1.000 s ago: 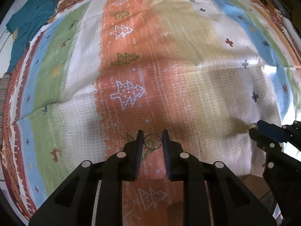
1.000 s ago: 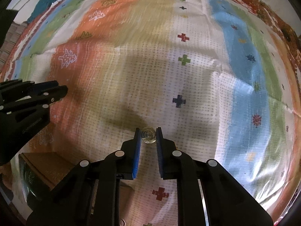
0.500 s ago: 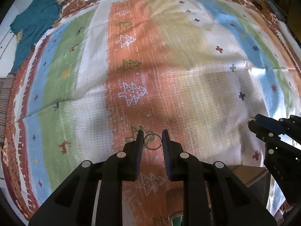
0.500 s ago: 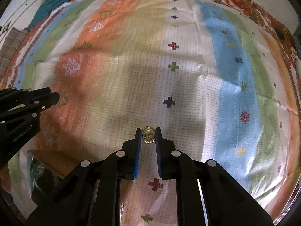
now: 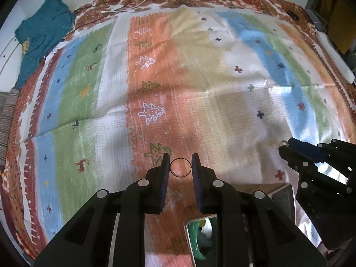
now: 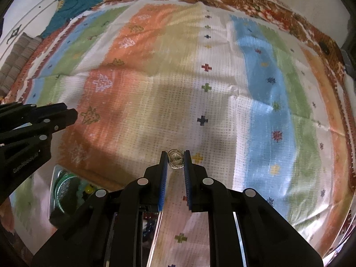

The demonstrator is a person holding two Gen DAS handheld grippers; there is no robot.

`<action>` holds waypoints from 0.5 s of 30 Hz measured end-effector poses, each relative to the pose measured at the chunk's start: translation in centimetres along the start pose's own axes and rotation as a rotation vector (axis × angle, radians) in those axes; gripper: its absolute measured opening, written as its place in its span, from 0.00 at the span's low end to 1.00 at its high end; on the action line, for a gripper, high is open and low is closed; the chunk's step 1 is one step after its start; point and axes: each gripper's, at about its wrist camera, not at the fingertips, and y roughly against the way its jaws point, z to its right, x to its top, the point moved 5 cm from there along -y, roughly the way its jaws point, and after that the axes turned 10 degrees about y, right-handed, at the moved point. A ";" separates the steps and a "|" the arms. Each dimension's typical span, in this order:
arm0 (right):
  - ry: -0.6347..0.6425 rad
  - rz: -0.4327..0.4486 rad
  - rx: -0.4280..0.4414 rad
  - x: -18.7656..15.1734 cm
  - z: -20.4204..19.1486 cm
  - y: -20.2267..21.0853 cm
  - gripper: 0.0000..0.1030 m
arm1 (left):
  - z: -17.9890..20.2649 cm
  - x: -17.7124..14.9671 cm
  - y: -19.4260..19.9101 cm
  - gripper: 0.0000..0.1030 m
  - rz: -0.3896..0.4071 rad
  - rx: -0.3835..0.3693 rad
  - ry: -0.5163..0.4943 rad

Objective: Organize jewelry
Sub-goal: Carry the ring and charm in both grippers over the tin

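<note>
A broad striped bedspread (image 5: 200, 77) in orange, cream, blue and green, printed with small trees and crosses, fills both views. A teal garment (image 5: 42, 40) lies crumpled at its far left corner. The left tongs (image 5: 180, 166) are clenched on a thin dark wire ring (image 5: 180, 166), held above the orange stripe. The right tongs (image 6: 175, 159) grasp a small clear glassy ring (image 6: 175, 159) above the cream band.
</note>
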 end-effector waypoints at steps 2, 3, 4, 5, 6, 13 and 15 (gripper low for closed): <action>0.005 0.010 0.000 0.0 -0.2 0.5 0.15 | 0.1 -0.3 0.7 0.19 0.009 -0.007 -0.006; 0.004 0.014 0.002 0.0 -0.3 0.7 0.15 | 0.2 -0.5 1.0 0.19 0.012 -0.012 -0.006; 0.004 0.018 0.004 0.0 -0.4 0.9 0.15 | 0.3 -0.7 1.3 0.19 0.015 -0.016 -0.007; 0.006 0.022 0.006 0.0 -0.5 1.2 0.15 | 0.4 -0.9 1.7 0.19 0.019 -0.023 -0.009; 0.013 0.027 0.000 -0.1 -0.6 1.4 0.15 | 0.4 -1.0 1.9 0.19 0.021 -0.026 -0.010; 0.020 0.032 -0.004 -0.9 -1.1 2.2 0.15 | 0.5 -1.7 3.0 0.19 0.035 -0.041 -0.012; 0.017 0.033 -0.004 -1.2 -1.1 2.3 0.15 | 0.6 -1.9 3.3 0.19 0.039 -0.046 -0.012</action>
